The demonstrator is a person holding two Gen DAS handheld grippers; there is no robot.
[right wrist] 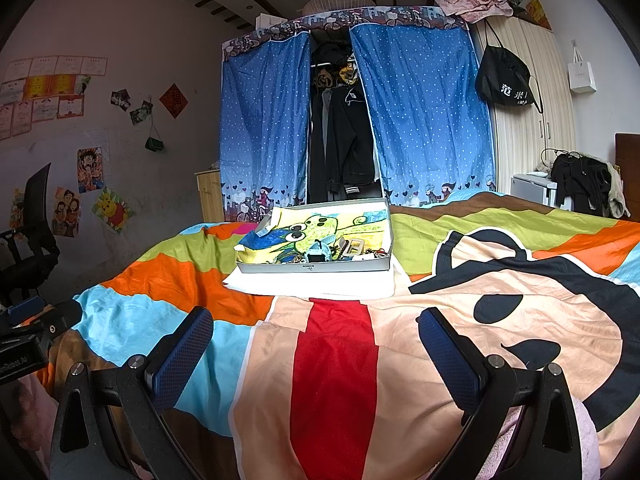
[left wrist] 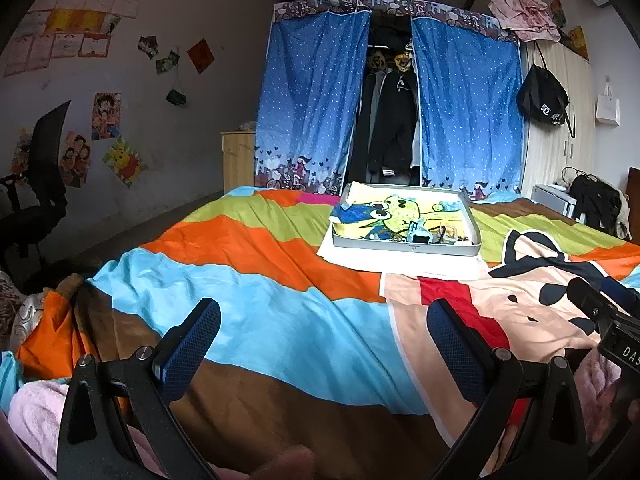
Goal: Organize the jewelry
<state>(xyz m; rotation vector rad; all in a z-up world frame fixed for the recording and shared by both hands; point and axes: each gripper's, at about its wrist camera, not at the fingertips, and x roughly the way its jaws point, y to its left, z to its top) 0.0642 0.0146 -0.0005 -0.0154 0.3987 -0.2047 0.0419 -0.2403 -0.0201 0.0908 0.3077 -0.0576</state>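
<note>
From my remote station I record a striped blanket in orange, green, light blue and brown, bearing a large cartoon figure, spread over the bed. Behind it stands a fabric wardrobe with blue dotted curtains parted at the middle, dark clothing hanging inside. A black bag hangs on the pale cupboard at right, a white paper bag beside it. Posters and certificates cover the left wall. A black office chair stands at far left.
</note>
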